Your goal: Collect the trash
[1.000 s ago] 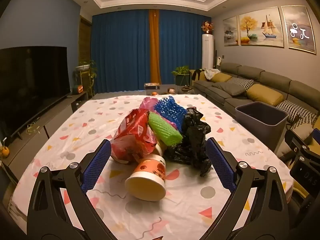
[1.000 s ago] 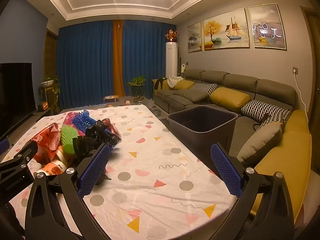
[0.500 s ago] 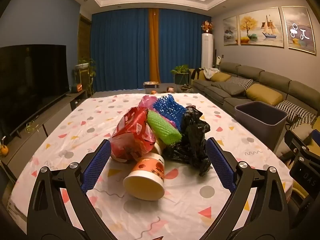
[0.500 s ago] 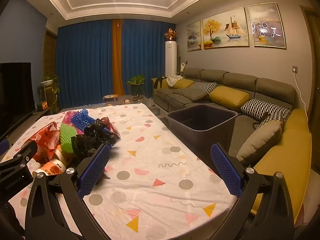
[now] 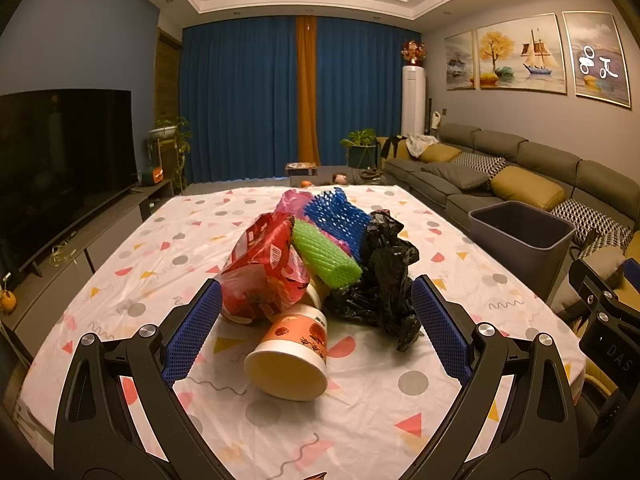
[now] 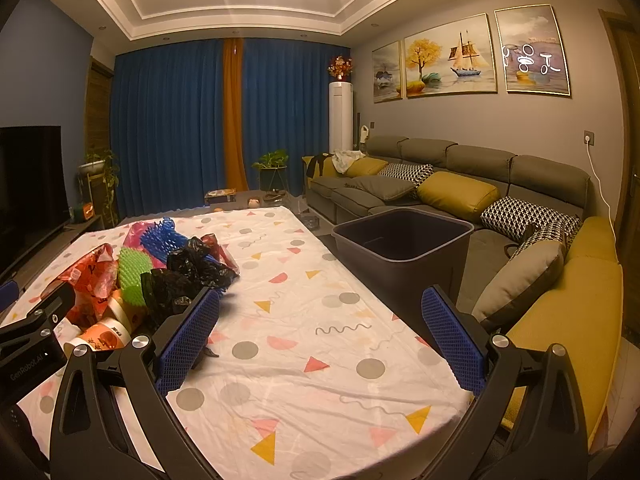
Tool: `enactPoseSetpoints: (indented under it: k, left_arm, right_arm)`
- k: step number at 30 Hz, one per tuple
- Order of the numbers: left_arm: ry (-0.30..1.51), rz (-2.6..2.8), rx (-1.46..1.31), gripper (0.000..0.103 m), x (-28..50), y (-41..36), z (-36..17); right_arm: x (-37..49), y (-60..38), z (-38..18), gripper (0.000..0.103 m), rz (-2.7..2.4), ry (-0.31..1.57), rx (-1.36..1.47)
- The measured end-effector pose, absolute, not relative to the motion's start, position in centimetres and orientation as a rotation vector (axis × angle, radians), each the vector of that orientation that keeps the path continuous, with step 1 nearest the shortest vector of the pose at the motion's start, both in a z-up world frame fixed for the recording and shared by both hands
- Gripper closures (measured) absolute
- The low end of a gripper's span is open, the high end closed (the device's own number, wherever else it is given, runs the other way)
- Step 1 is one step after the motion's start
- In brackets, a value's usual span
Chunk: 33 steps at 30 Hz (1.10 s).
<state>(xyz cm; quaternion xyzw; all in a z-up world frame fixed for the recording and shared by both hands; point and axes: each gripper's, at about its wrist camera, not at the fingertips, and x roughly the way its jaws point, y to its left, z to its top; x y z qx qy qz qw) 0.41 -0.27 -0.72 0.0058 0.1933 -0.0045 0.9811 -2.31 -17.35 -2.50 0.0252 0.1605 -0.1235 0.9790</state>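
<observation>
The left gripper [image 5: 314,330] hovered with its blue fingers [image 5: 192,332] spread wide and empty. Between and just ahead of them lay a paper cup [image 5: 290,356] on its side, mouth toward the camera. Beyond it the pile held a red bag [image 5: 262,268], a green foam net [image 5: 324,254], a blue foam net [image 5: 336,214] and a black bag [image 5: 384,276]. The right gripper [image 6: 320,336] was likewise wide apart over the patterned tablecloth [image 6: 304,320], holding nothing, the pile beyond its left finger. The grey bin [image 6: 404,246] stood ahead between its fingers, past the table edge.

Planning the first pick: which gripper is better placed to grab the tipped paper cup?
Left. The left gripper is open, with the paper cup between its fingers; the right gripper faces bare tablecloth.
</observation>
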Motion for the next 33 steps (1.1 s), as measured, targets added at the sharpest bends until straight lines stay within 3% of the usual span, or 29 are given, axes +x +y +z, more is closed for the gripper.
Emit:
enactPoseSetpoints:
  k: [33]
  left_arm:
    - [0.391, -0.009, 0.012, 0.009, 0.45, -0.48, -0.87]
  right_arm:
    - [-2.45, -17.75, -2.67, 0.005, -0.250, 0.323, 0.049]
